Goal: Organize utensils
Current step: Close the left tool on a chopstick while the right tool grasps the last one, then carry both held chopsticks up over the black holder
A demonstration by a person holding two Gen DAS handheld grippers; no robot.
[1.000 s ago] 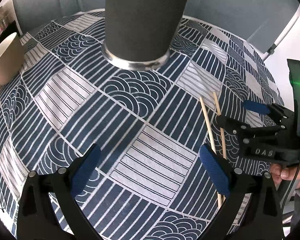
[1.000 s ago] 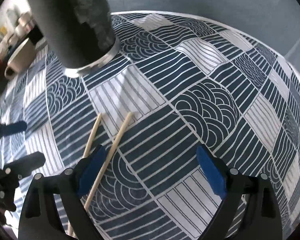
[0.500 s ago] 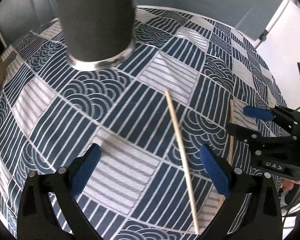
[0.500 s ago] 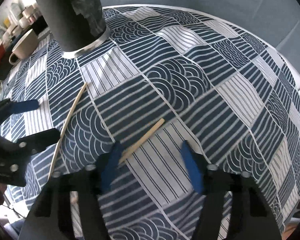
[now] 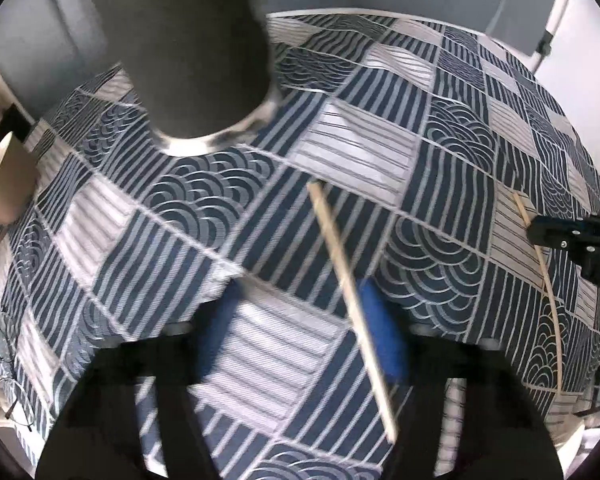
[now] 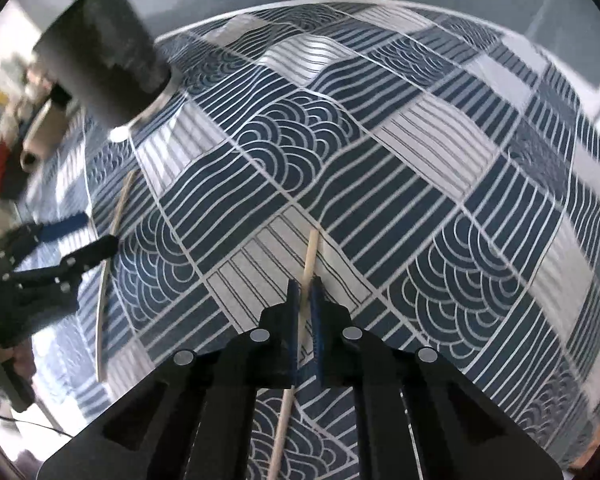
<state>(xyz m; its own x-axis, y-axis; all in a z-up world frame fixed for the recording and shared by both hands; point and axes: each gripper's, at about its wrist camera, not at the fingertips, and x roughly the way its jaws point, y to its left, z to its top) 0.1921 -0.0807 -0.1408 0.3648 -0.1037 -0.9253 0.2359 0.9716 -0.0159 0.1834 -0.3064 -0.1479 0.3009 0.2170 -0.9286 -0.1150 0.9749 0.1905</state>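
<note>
Two wooden chopsticks are in play. My right gripper (image 6: 305, 292) is shut on one chopstick (image 6: 309, 258); this chopstick also shows at the right of the left wrist view (image 5: 540, 256). The other chopstick (image 5: 350, 300) lies on the patterned cloth between my left gripper's (image 5: 300, 316) blue pads, close against the right pad (image 5: 382, 332); the jaws stand partly closed and blurred. It also shows in the right wrist view (image 6: 114, 236). A tall dark cylindrical holder (image 5: 188, 48) with a metal base stands at the back left, also in the right wrist view (image 6: 100, 56).
A blue-and-white patterned tablecloth (image 5: 452, 192) covers the table. A beige mug (image 5: 4, 184) stands at the left edge. Glasses (image 5: 4, 380) lie at the near left. The table's far edge meets a grey wall.
My right gripper has closed on one chopstick. My left gripper has moved over the other chopstick and its jaws have narrowed around it.
</note>
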